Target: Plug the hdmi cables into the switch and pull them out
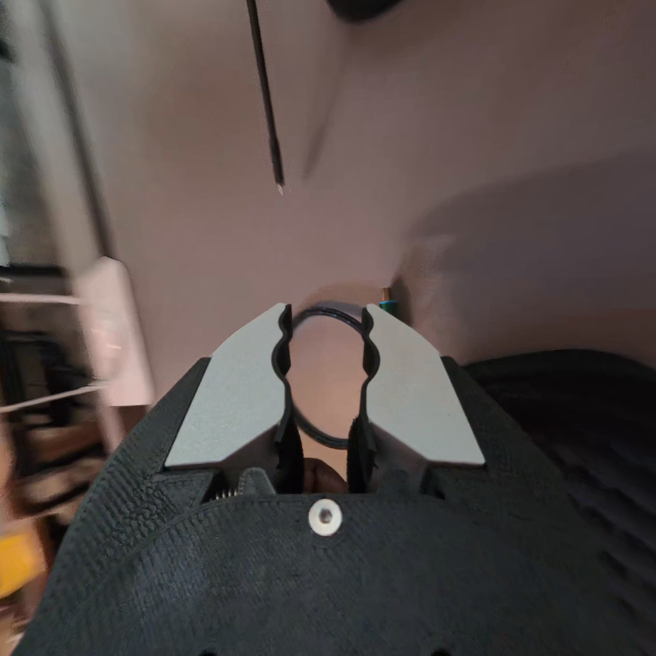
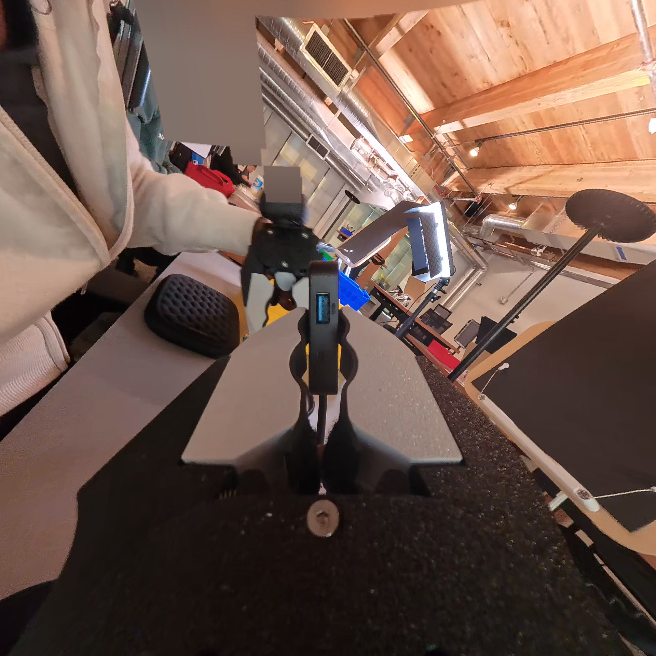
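My right gripper [image 2: 323,316] is shut on a slim black switch [image 2: 322,369] and holds it upright, edge toward the camera, with a blue port [image 2: 322,308] facing me. A black cable [image 2: 321,415] leaves its lower end between the fingers. My left gripper [image 1: 328,314] is open over the pale table [image 1: 461,159]. A thin black cable loop [image 1: 326,311] lies beyond and below its fingers, which do not grip it. A green plug with a gold tip [image 1: 387,301] sits just right of the right fingertip. The left gripper also shows in the right wrist view [image 2: 280,284], held by a cream-sleeved arm.
A black mesh case [image 2: 191,316] lies on the white table [image 2: 106,390], also at right in the left wrist view [image 1: 568,443]. A thin black rod or cable [image 1: 266,99] crosses the table top. A light panel [image 2: 429,241], stand pole [image 2: 532,301] and black board [image 2: 568,390] stand right.
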Available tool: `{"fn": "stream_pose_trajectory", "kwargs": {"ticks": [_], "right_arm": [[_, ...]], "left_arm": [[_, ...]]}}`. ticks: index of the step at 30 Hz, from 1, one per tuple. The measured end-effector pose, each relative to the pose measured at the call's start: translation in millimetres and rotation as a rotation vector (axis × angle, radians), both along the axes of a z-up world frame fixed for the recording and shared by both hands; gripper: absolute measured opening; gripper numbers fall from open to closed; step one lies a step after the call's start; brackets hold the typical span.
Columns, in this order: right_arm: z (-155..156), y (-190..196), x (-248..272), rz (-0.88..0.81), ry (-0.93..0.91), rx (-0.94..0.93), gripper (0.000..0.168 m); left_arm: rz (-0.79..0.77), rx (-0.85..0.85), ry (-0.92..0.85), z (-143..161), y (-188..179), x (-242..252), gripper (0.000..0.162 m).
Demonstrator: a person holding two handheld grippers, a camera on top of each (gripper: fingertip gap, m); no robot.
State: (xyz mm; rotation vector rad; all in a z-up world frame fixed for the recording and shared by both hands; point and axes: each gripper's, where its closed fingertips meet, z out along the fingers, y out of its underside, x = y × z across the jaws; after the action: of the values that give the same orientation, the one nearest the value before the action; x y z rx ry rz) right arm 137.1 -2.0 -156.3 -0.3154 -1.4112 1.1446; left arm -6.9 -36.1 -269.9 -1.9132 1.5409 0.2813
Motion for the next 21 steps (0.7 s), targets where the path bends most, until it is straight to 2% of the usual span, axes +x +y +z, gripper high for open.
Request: {"fn": "stream_pose_trajectory", "kwargs": {"ticks": [2,5,7,10,14,17,21], "right_arm": [[-2,0,-2,0.007,-0.004,-0.012,0.014],[-5,-2,-4,0.001,-0.018,-0.003,0.014],[-6,-2,-5,0.006,-0.021,-0.008,0.014],[-8,-3,-7,0.013,-0.026,-0.019,0.014],[-10,-2,-10,0.006,-0.04,-0.02,0.014],[-10,-2,-11,0.007,-0.038,-0.025,0.014],[-12,0,-12,-0.015,-0.045,-0.011,0.014]], "left_arm": [[-0.042,0.18,0.076,-1,-15,0,0.04],[0.097,0.209,0.144,-23,-46,-26,0.052],[0.244,0.189,0.099,-30,-67,-47,0.057],[0.435,0.205,-0.058,-23,-84,-65,0.057],[0.484,0.195,-0.087,-18,-80,-68,0.057],[0.503,0.063,-0.163,-22,-67,-60,0.057],[0.678,-0.326,-0.338,-45,-61,-60,0.053]]}}
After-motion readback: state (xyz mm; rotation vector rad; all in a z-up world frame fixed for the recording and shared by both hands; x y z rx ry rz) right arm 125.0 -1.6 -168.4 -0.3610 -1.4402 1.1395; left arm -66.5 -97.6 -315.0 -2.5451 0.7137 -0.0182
